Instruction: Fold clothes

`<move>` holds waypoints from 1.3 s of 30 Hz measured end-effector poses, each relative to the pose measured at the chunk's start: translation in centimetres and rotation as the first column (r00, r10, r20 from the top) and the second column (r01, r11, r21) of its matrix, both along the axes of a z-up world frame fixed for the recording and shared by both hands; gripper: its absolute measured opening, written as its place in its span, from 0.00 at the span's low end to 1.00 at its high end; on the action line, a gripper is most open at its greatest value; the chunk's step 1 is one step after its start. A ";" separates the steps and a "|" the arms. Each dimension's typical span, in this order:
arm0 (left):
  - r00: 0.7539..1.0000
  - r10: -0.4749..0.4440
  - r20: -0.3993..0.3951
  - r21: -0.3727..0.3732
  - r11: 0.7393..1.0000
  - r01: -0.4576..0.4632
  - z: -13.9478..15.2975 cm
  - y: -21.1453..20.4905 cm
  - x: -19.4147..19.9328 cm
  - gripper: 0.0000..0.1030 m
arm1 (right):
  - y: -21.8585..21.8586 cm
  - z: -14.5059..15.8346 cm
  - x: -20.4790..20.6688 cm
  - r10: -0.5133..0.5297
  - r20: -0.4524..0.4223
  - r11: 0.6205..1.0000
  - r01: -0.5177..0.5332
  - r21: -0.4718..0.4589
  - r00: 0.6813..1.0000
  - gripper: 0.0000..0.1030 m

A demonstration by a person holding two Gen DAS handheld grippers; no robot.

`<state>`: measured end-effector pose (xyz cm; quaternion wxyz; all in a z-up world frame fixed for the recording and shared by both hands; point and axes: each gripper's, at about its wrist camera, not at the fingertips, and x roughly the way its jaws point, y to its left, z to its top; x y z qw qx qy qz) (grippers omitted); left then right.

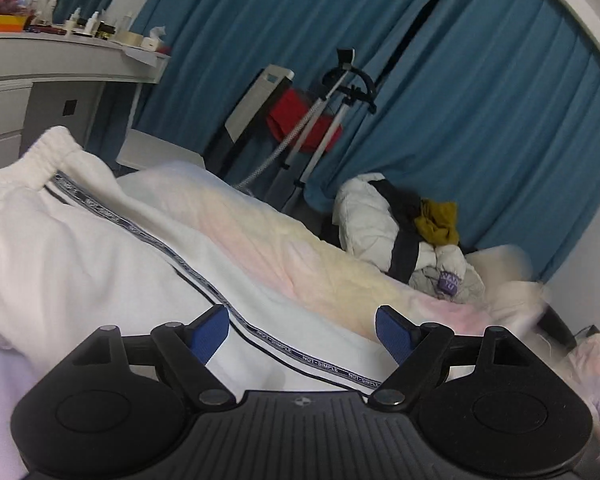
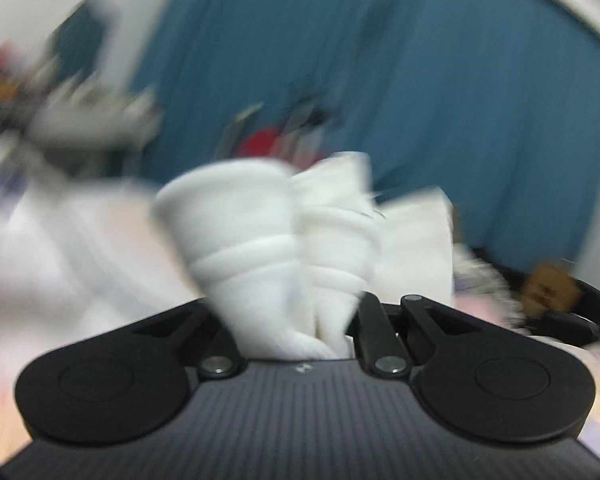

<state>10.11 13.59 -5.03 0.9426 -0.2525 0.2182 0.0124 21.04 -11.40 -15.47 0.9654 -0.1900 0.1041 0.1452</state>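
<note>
1. Left gripper (image 1: 302, 332) stands wide, nothing between its blue pads (image 1: 392, 330), above white trousers (image 1: 100, 248) spread on the bed (image 1: 340, 264).
2. Right gripper (image 2: 300, 332) is clamped on bunched white fabric (image 2: 268, 248).
3. Other clothes (image 1: 408, 232) pile at the bed's far edge.

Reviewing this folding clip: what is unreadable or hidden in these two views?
- Right wrist view: motion blur smears everything; bunched white cloth hides the right claw pads.
- Left wrist view: white trousers are cut off by the left edge.
- Left wrist view: dresser bottles are too small to identify.

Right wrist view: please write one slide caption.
Right tongs clamp bunched white trousers before teal curtains.
</note>
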 end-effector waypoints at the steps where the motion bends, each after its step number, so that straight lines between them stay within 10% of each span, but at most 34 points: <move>1: 1.000 -0.008 0.000 0.001 1.000 0.008 0.0 0.0 -0.2 0.80 | 0.5 -1.7 -0.2 0.023 -0.054 1.000 -0.024 -0.004 0.998 0.10; 5: 0.999 -0.040 -0.005 0.020 0.999 0.040 0.1 -0.9 -0.8 0.80 | 0.9 -5.4 -0.2 0.054 -0.177 0.998 -0.050 0.027 0.983 0.11; 17: 0.997 -0.073 0.003 0.052 0.996 0.072 0.1 -2.5 -0.7 0.80 | 2.9 -2.5 -0.2 0.095 -0.127 0.990 -0.081 0.115 0.987 0.12; 26: 0.999 -0.034 -0.019 0.120 0.992 0.036 -0.2 -2.8 0.1 0.80 | 1.2 -4.1 2.3 0.152 -0.284 0.950 -0.061 0.305 0.947 0.15; 32: 1.000 -0.008 -0.005 0.110 0.994 0.008 -0.2 -1.9 0.5 0.80 | 0.5 -4.0 1.9 0.285 -0.317 0.878 -0.113 0.465 0.905 0.72; 39: 1.000 0.003 0.009 0.103 0.995 -0.004 0.0 -1.5 0.4 0.81 | -1.2 -2.0 1.1 0.324 -0.326 0.828 -0.101 0.551 0.888 0.70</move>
